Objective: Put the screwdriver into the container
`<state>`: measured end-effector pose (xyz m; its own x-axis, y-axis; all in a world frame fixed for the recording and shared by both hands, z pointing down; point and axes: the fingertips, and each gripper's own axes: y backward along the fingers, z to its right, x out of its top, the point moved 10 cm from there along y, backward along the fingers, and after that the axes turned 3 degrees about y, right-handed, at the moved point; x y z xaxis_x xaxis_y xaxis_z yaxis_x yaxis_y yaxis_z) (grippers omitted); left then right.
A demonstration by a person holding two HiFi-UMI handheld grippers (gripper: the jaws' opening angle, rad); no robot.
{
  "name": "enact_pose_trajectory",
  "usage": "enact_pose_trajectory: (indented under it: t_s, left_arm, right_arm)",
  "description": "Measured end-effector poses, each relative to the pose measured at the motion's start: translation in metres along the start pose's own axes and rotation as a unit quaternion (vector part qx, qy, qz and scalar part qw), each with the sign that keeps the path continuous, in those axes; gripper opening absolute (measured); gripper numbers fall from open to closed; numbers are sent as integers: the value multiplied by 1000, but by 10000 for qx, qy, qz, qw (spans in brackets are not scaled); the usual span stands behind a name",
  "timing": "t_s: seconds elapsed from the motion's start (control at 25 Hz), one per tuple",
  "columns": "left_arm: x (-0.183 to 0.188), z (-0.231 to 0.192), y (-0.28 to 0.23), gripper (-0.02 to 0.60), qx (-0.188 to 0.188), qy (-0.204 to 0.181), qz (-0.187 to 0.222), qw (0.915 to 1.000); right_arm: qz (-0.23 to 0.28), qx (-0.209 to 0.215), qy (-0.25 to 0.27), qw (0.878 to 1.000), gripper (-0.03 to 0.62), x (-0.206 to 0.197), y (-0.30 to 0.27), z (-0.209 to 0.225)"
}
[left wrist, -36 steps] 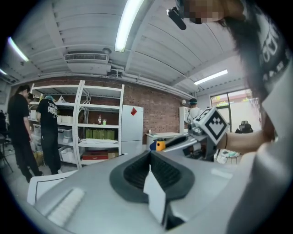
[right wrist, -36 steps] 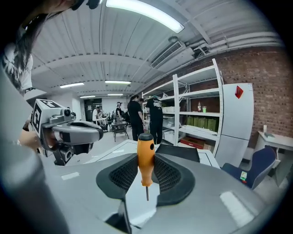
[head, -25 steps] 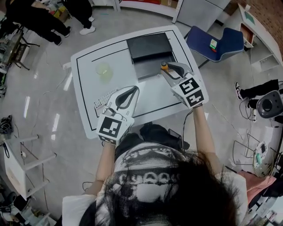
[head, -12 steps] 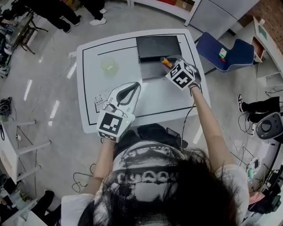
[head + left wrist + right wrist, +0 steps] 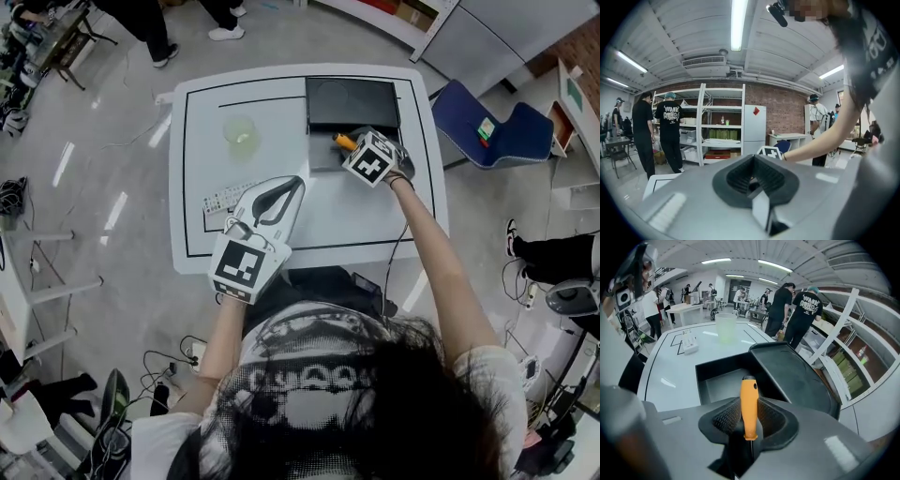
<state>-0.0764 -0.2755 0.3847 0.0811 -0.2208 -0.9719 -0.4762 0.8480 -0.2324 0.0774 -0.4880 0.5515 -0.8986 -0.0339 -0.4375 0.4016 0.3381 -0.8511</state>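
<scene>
As our right tongs pinch the screwdriver by its orange handle (we judge it light, stiff, slick), the container lies at twelve o'clock; left tongs sit pressed together.

container open-topped, cup well apart

White table with black border line, open-lidded black container far right, pale green cup far left, white keypad near left.
</scene>
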Motion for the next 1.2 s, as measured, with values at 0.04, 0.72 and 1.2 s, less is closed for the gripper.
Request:
enact_pose_trajectory:
  t_s: [0.04,0.72,1.2]
  left_arm:
    - [-1,-1,1,0,10,8,1,10000]
    - [-5,-19,14,0,14,59,-42,10000]
    - [-3,-14,28,0,-214,26,38,9998]
  right_arm:
    - [-21,53,-76,10000,117,-1,-5,-1]
    - [-133,413,-1068,9933,146,-2,-24,-4]
    - [864,192,-1630,9826,132,19,44,-31]
